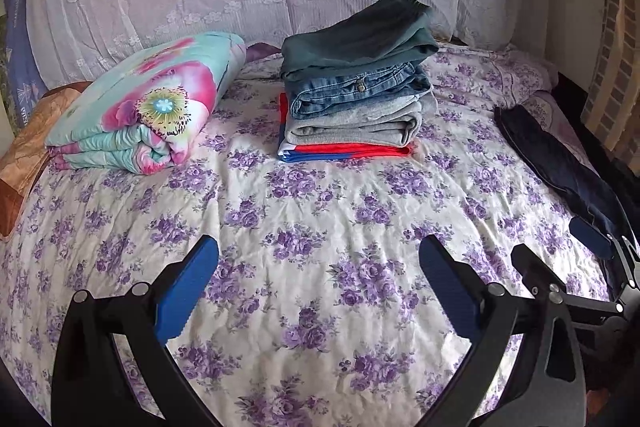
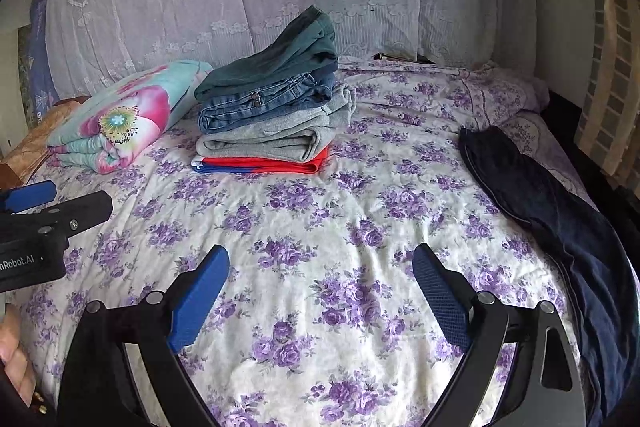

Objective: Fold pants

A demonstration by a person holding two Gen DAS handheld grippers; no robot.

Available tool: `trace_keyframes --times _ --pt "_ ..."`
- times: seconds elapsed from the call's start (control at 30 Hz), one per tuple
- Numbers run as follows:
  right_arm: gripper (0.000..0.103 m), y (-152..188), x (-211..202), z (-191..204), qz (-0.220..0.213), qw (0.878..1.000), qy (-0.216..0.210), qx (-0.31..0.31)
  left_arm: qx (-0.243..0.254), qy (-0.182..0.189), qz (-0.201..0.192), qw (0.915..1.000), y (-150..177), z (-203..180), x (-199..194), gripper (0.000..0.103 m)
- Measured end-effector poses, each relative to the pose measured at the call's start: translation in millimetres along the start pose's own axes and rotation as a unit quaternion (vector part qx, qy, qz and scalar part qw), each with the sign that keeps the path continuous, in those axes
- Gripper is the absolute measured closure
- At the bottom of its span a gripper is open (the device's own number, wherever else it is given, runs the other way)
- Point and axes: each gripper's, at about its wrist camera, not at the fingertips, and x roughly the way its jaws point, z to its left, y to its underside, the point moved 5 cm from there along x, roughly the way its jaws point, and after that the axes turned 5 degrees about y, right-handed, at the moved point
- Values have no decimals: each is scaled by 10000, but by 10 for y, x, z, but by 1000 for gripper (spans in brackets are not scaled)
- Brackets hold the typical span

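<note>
Pants [image 2: 552, 227], dark, soft, lie crumpled on quilt [image 2: 320, 227].

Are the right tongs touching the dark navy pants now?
Apart. The right wrist view shows the open right tongs over bare bedspread, the dark navy pants lying off to their right.

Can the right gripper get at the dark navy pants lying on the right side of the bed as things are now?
Probably yes. The right gripper is open over bare bedspread, and the dark navy pants lie uncovered just to its right, with nothing between them.
</note>
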Motion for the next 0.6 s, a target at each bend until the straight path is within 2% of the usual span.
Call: trace_keyframes --times 0.47,0.6 --pt "10 14 -9 6 10 10000 11 5 3 -22 39 10000 7 -12 12 5" --pt "10 9 -4 0 11 10000 -1 0 -101 74 148 9998 19 14 51 5"
